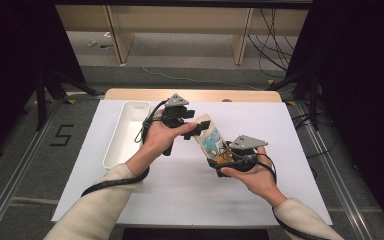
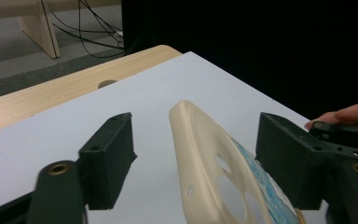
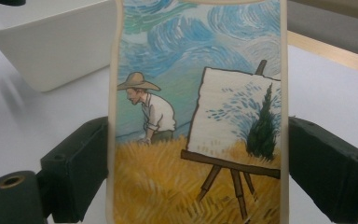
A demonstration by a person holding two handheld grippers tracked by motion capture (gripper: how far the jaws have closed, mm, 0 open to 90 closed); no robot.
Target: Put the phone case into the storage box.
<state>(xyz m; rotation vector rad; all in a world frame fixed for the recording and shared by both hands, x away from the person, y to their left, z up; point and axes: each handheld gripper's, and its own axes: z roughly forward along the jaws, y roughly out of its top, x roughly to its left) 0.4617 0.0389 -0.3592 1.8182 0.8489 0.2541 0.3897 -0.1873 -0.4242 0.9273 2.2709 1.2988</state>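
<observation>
Your right gripper (image 1: 219, 161) clamped across the painted phone case (image 1: 210, 139), case held up just right of the white tray (image 1: 125, 131), your left gripper (image 1: 196, 127) half open astride its top end, pads not touching.

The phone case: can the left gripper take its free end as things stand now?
Probably yes. The phone case already lies between the open jaws of the left gripper, with no pad touching it and nothing between. The right gripper holds the other end.
</observation>
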